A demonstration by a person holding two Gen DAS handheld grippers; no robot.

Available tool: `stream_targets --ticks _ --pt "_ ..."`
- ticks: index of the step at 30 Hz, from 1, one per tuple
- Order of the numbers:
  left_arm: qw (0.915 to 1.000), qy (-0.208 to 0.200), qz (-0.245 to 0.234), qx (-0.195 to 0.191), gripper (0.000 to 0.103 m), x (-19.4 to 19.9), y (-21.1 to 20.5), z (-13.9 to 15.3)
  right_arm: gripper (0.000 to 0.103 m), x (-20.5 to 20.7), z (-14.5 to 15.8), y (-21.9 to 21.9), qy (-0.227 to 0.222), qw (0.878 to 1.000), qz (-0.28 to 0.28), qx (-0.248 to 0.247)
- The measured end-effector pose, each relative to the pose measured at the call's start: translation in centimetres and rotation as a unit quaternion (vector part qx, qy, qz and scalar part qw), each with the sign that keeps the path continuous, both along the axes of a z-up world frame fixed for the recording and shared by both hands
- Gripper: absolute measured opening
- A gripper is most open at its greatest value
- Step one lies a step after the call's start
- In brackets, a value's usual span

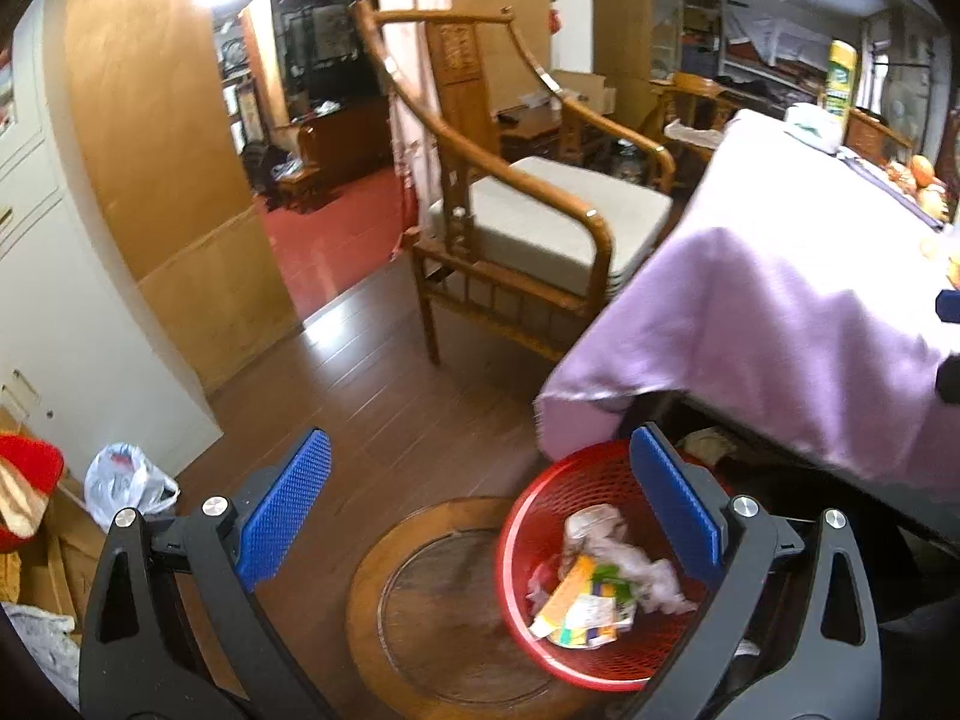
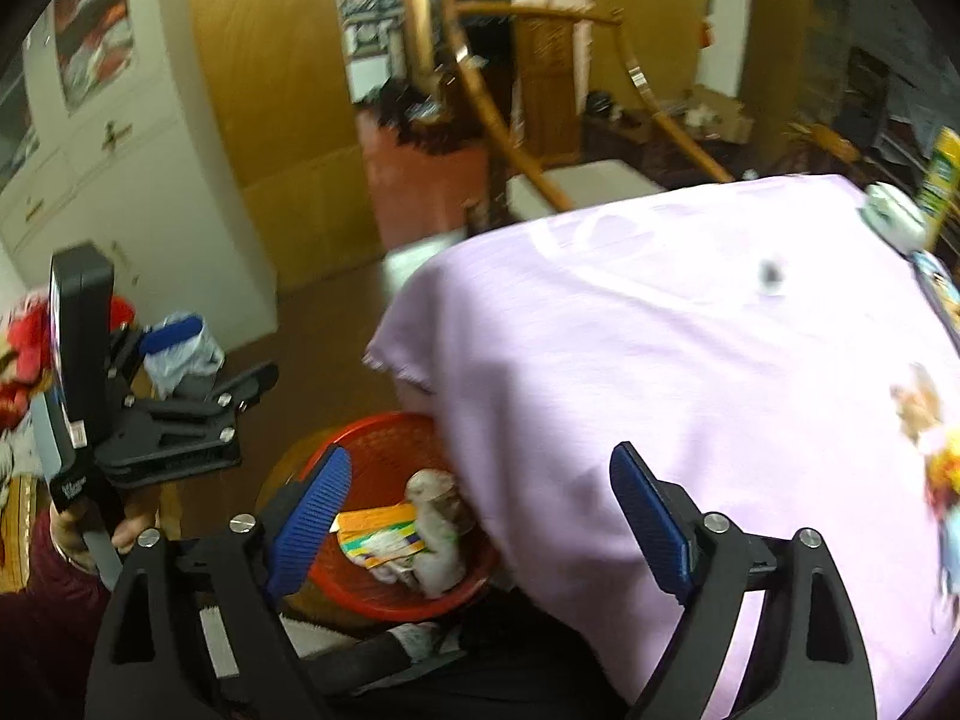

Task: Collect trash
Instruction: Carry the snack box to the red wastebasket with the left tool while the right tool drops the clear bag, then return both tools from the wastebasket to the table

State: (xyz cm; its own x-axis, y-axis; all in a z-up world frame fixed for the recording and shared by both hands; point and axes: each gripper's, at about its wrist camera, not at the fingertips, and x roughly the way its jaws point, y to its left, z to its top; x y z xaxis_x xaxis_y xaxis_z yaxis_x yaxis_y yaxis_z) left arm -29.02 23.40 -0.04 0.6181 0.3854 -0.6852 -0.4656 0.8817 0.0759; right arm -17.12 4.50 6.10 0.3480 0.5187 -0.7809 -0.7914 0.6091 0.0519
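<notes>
A red mesh basket [image 1: 540, 483] stands on the floor by the corner of a table under a lilac cloth [image 1: 780, 312]. Inside lie crumpled paper [image 1: 600, 525] and a yellow-orange packet [image 1: 576, 594]. My left gripper [image 1: 480, 510] hangs open and empty above the floor, its right pad over the basket's rim. In the right wrist view, the right gripper [image 2: 480, 525] is open and empty above the basket [image 2: 384, 426] and the cloth's edge [image 2: 660, 330]. The packet [image 2: 378, 525] and paper [image 2: 441, 519] show between its pads. The left gripper [image 2: 210, 354] appears at the left, held by a hand.
A wooden armchair [image 1: 528, 222] with a pale cushion stands behind the table. A round wooden board [image 1: 432, 612] lies on the floor beside the basket. A white plastic bag [image 1: 126, 480] sits by a white cabinet [image 1: 72, 312]. Colourful scraps [image 2: 924, 414] and a dark speck [image 2: 771, 276] lie on the cloth.
</notes>
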Motion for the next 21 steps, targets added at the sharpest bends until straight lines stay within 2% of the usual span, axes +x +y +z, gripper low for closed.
stream_targets --ticks 5,10,16,18,21 --pt "0.9990 -0.014 -0.041 0.005 0.096 1.1 -3.7 2.3 0.089 0.8 2.5 -6.2 -0.027 0.998 -0.051 0.039" --pt "0.9951 -0.026 -0.095 0.013 0.096 2.6 -8.8 4.6 0.093 1.1 4.1 -13.7 -0.052 0.989 -0.112 0.076" --pt "0.9826 -0.021 -0.184 0.014 0.096 6.2 -17.1 6.0 0.097 2.6 4.0 -24.5 -0.071 0.970 -0.204 0.112" --pt "0.9775 -0.016 -0.210 0.020 0.096 7.8 -19.7 5.9 0.097 3.6 3.5 -29.0 -0.074 0.960 -0.246 0.114" --pt "0.9693 -0.009 -0.243 0.034 0.096 10.5 -23.4 5.7 0.097 5.3 2.4 -33.4 -0.080 0.946 -0.296 0.107"
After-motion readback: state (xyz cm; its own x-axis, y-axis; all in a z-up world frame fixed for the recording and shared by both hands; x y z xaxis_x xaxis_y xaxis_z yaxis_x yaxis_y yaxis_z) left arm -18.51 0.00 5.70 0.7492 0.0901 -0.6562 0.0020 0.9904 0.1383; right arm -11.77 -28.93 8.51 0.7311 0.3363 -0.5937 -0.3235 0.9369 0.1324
